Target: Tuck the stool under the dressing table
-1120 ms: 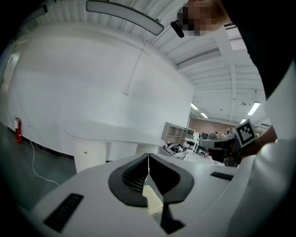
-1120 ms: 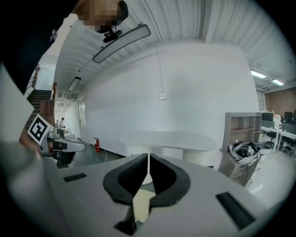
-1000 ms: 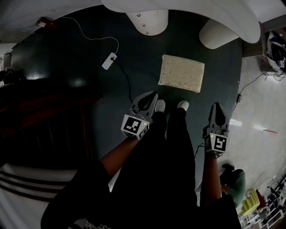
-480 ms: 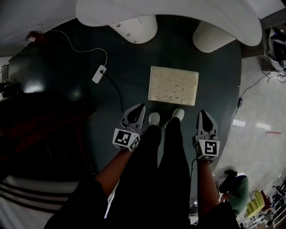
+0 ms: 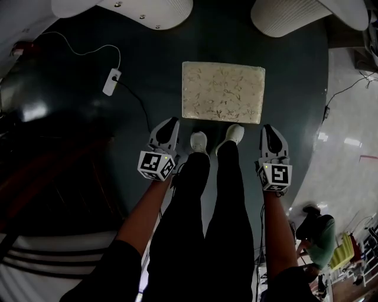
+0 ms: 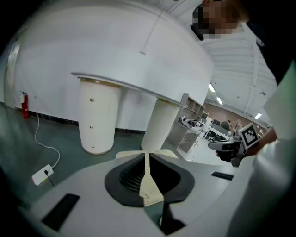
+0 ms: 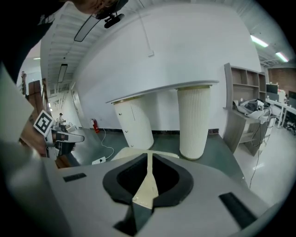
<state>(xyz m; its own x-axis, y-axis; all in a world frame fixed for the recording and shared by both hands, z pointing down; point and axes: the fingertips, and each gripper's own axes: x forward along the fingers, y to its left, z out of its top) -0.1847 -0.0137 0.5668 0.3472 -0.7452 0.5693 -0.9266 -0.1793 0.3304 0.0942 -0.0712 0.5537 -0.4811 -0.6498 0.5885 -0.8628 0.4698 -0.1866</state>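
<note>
The stool [image 5: 223, 92] shows its cream rectangular cushion on the dark green carpet, just in front of the person's shoes. Beyond it stands the white dressing table, with a smooth leg [image 5: 147, 12] and a ribbed leg [image 5: 289, 15] under its top [image 6: 138, 65]. My left gripper [image 5: 170, 122] hangs shut and empty near the stool's near left corner. On the other side my right gripper [image 5: 267, 128] is shut and empty by the near right corner. In both gripper views the jaws meet in a line, left gripper [image 6: 147, 159], right gripper [image 7: 149, 159], with the stool [image 7: 121, 152] low behind them.
A white power strip [image 5: 111, 81] with its cable lies on the carpet to the left. Dark furniture [image 5: 53, 177] fills the left side. Pale tiled floor [image 5: 348, 118] starts at the carpet's right edge. A red fire extinguisher [image 6: 24, 104] stands by the wall.
Both grippers have sunk and now sit beside the shoes, close to the stool's near edge. The stool looks larger and nearer. The jaws stay shut.
</note>
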